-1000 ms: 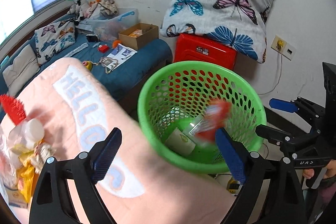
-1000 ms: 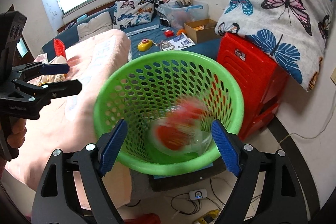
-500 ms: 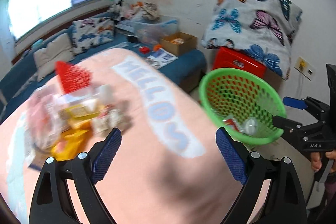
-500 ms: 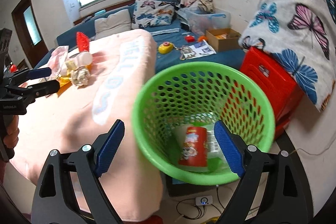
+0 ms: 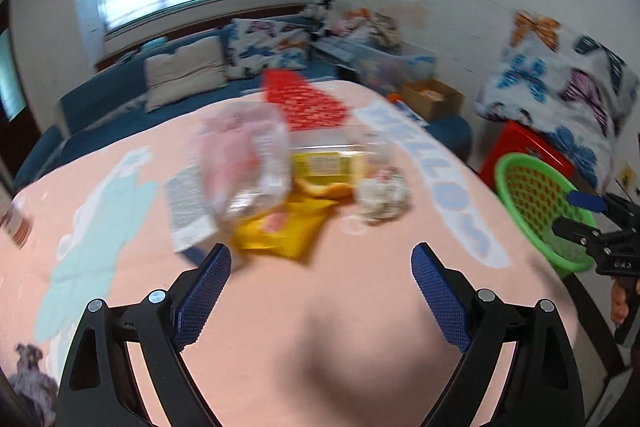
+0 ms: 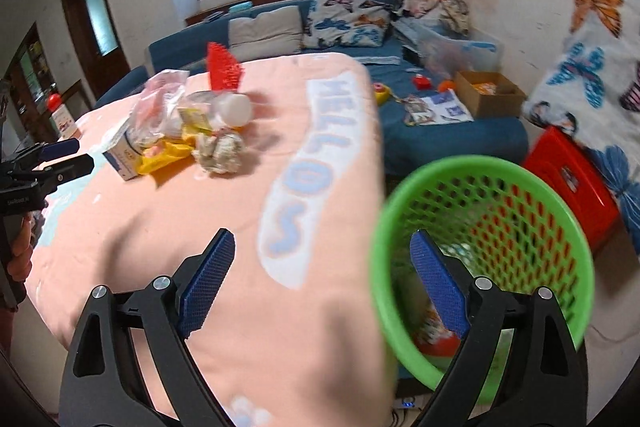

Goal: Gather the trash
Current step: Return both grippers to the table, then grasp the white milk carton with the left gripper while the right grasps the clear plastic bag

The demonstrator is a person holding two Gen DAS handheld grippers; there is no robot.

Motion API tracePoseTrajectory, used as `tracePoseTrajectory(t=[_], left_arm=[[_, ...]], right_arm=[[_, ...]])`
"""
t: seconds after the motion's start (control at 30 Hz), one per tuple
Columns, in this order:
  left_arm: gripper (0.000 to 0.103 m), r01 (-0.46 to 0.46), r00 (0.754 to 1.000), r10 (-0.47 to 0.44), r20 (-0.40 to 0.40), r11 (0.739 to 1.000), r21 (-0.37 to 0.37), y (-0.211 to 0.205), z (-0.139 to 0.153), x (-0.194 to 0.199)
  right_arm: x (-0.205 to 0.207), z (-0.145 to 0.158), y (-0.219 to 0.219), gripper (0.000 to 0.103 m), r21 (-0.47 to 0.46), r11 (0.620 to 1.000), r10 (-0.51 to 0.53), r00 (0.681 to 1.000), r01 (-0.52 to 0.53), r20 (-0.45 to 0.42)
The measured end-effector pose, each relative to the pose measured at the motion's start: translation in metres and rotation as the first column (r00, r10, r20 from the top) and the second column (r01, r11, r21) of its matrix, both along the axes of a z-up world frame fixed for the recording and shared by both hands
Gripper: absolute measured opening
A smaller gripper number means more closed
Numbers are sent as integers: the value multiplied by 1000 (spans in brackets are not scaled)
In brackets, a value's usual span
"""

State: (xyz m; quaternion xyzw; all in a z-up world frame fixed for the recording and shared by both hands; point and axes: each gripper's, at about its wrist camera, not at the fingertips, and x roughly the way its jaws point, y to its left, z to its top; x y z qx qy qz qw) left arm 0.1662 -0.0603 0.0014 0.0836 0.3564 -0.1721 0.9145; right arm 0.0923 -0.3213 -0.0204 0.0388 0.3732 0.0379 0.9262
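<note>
A heap of trash lies on the pink blanket (image 5: 320, 327): a clear plastic bag (image 5: 244, 163), a yellow wrapper (image 5: 280, 227), a crumpled paper ball (image 5: 382, 195), a small white-blue box (image 6: 124, 155) and a red comb-like piece (image 5: 304, 99). My left gripper (image 5: 320, 287) hovers open just short of the heap, nothing between its fingers. My right gripper (image 6: 320, 275) is above the blanket's edge beside the green basket (image 6: 492, 179); its jaws are opening and hold nothing. A red can (image 6: 440, 339) lies in the basket.
A red plastic stool (image 6: 568, 179) stands behind the basket under a butterfly pillow (image 5: 560, 91). A blue sofa (image 6: 440, 131) with cushions, a cardboard box (image 6: 488, 91) and loose papers runs along the window wall. A hand (image 6: 20, 259) holds the left gripper's handle.
Both grippers swung left, away from the basket toward the blanket. The red can that was falling now lies in the basket. The trash heap has come to the centre of the left wrist view.
</note>
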Motion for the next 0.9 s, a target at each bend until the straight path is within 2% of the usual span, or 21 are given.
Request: tracePoseTrajectory(t=[0.13,0.3,0.47,0.63,0.8,0.9], left_arm=[[89,-95,995,95,-6,995,-7,34,2,19],[89,-212,976,210,-53,977,-24,70,-1,55],[88,-279,953,271,-132,959,-45,84,-14,92],[88,-303,939,286,-193,951,-62,88,-27,123],[68,-297,936,278,-214,953,-59,84,-35,142],[66,-292,934,273,-229,955,-52,80,-39,149]], right_arm=[[22,1,23,89,8,999,51,999,-51,2],[46,1,47,89,13,994,106,994,-106,0],[68,0,62,89,7,989,150,989,-150,-3],[83,0,66,89,4,986,166,986,-166,-5],[93,-2,67,89,3,985,170,985,-170,-13],[96,-3,69,89,3,985,175,984,-175,-18]])
